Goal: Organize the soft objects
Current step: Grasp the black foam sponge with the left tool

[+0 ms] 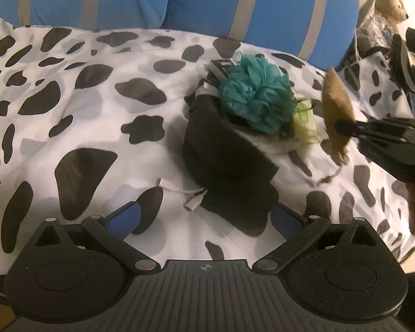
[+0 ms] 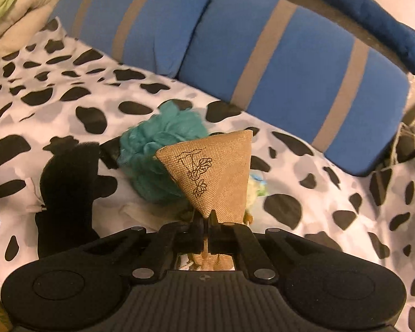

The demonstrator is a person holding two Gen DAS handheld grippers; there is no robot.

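Burlap pouch [image 2: 213, 171] pinched at lower corner in right gripper [image 2: 206, 221], jaws pressed tight on cloth, pouch held clear above bedspread [image 2: 55, 102], just right of teal bath pouf [image 1: 258, 94]. Left gripper [image 1: 204, 218] jaws spread, empty, near black cloth [image 1: 224, 163] below pouf. Advice: keep squeeze firm, corner hold looks thin; carry pouch slowly, watch dangling drawstring near pouf.
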